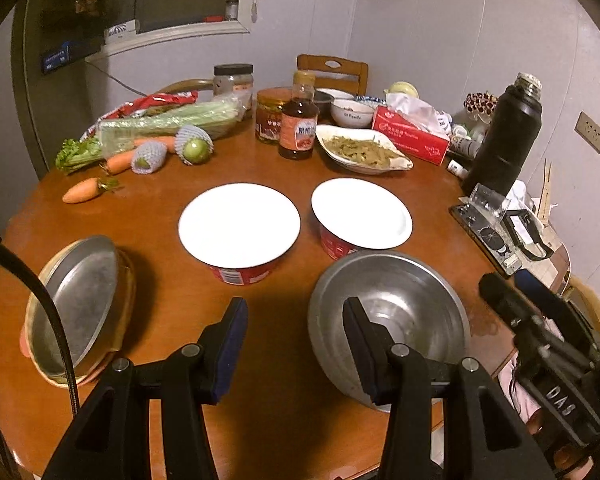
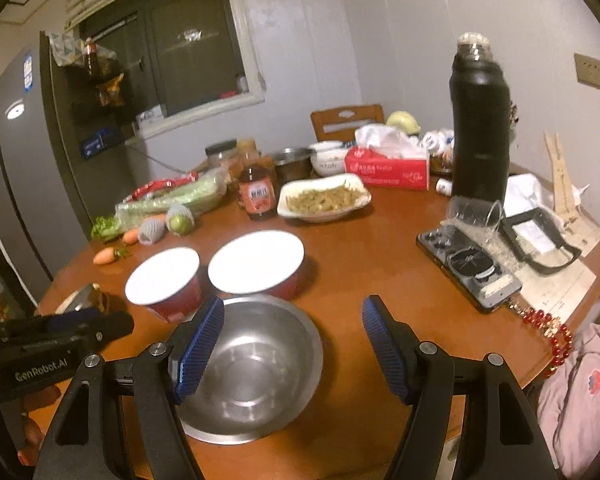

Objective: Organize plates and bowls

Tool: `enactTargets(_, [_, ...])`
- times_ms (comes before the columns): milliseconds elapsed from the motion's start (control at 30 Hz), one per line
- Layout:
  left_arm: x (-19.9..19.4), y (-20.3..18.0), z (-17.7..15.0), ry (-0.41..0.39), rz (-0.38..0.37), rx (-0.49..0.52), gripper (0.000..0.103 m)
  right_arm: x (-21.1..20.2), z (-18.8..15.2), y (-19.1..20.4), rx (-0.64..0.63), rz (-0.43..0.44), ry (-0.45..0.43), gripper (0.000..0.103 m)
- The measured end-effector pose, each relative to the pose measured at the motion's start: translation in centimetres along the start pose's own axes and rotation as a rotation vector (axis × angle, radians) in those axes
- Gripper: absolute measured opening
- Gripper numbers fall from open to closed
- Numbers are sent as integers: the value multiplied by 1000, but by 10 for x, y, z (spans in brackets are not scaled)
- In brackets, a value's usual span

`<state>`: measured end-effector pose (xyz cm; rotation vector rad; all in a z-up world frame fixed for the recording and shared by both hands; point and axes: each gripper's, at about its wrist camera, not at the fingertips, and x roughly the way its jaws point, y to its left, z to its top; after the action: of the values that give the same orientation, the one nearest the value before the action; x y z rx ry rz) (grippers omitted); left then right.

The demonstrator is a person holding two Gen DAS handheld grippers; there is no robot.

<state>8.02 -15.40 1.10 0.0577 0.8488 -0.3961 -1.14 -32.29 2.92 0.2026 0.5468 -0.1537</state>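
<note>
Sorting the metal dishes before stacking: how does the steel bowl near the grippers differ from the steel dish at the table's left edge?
The steel bowl is deep and round-bottomed; the steel dish is shallow and flat-bottomed. The bowl stands directly on the table; the dish sits nested in a yellowish dish. Both are empty, dull grey metal.

Carrots [image 1: 85, 190] and celery [image 1: 160, 122] lie far left on the table [image 1: 284, 400]. A sauce bottle [image 1: 298, 124] stands mid-far. A black thermos [image 2: 480, 120] and red tissue box [image 2: 386, 168] sit far right.
</note>
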Motion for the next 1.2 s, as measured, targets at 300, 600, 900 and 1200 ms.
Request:
enactTargets(300, [38,-15,-6,65,-30,11,49,34,-16,-12,-22,-16,92,73])
enactTargets(600, [59,-14,-8,93,-37,3,49,51,-23,-15,-19,-19,129,73])
enactTargets(900, [65,-13,-11,80,-26,-5,49,64,-28,-13,-13,-3,159,73])
enactTargets(1200, [71,-15,-13,83,-6,-1,49,68,-30,-17,-5,5,156,73])
